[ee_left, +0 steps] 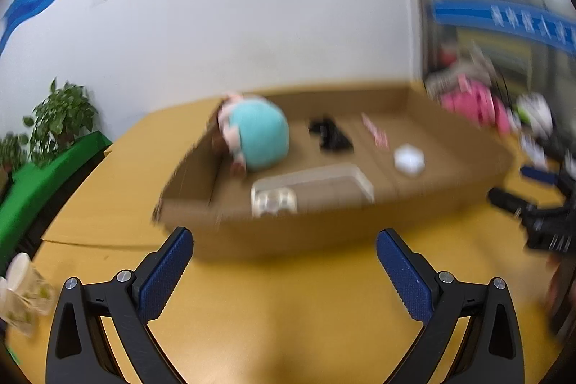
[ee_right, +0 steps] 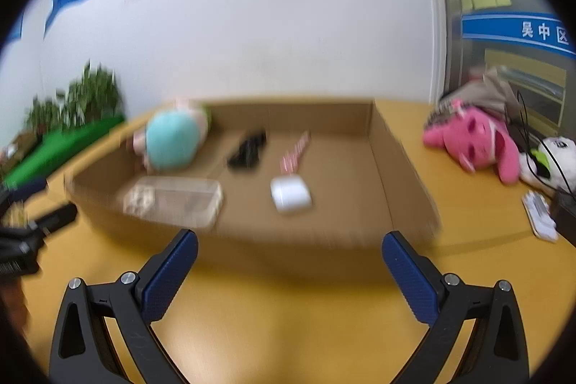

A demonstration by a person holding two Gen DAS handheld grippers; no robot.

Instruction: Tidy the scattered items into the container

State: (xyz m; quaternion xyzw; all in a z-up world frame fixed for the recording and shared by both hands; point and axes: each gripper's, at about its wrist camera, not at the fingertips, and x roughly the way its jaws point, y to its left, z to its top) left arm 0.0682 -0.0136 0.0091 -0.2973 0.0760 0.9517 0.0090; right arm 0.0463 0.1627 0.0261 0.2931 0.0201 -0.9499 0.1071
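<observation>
A shallow cardboard box (ee_left: 468, 175) (ee_right: 403, 175) lies on the yellow table. Inside it are a teal plush ball (ee_left: 261, 137) (ee_right: 172, 141), a black object (ee_left: 329, 134) (ee_right: 248, 148), a red-striped packet (ee_left: 376, 132) (ee_right: 295, 152), a small white box (ee_left: 408, 160) (ee_right: 289, 195) and a clear plastic case (ee_left: 313, 191) (ee_right: 176, 200). My left gripper (ee_left: 284, 258) hovers open over the table before the box's near wall, nothing between its blue pads. My right gripper (ee_right: 289, 258) is likewise open and empty. Both views are motion-blurred.
A pink plush toy (ee_right: 475, 139) (ee_left: 475, 107) lies on the table right of the box, with a white-and-green toy (ee_right: 554, 161) and a white remote-like item (ee_right: 540, 215) beyond. Potted plants (ee_left: 61, 117) and a green ledge (ee_left: 39, 182) stand left. Plastic cups (ee_left: 21, 290) sit at the table's left edge.
</observation>
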